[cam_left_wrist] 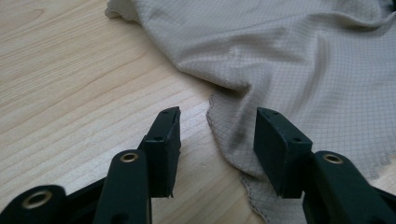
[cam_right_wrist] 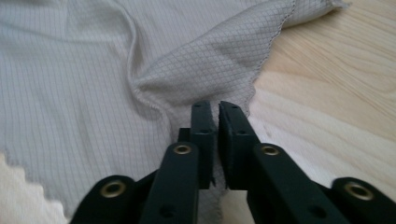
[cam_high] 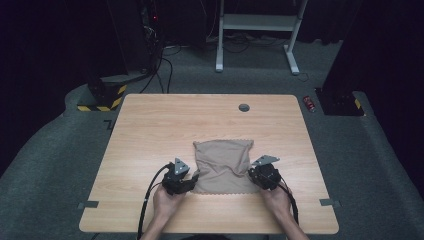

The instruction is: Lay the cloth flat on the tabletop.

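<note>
Left to right: left gripper (cam_high: 191, 178) sits at the near-left corner of the beige cloth (cam_high: 223, 162), jaws apart w/ the zigzag hem lying between them but the pads aren't pressing on it, so nothing's grabbed on that side. Cloth (cam_left_wrist: 299, 60) is spread mid-table toward the person's edge, a bit rumpled, w/ a ridge running across it. Right gripper (cam_high: 251, 172) is at the right edge, jaws pinched down on a fold of the fabric (cam_right_wrist: 205, 70), which puckers up right at the tips.

Handling-wise, imo this thing is light, thin and totally floppy. Fine grid weave, looks a bit slick, so it'll drape and slide rather than hold any shape. Not fragile. Best bet is prob. grabbing right at the hemmed corners, single layer, else you bunch up extra folds.

Table (cam_high: 150, 130) is pale wood laminate, smooth, w/ a cable hole (cam_high: 244, 107) near the far edge. Room's dark, grey carpet, white desk frame (cam_high: 257, 30) at the back, black-yellow hazard-striped base (cam_high: 102, 97) far left.
</note>
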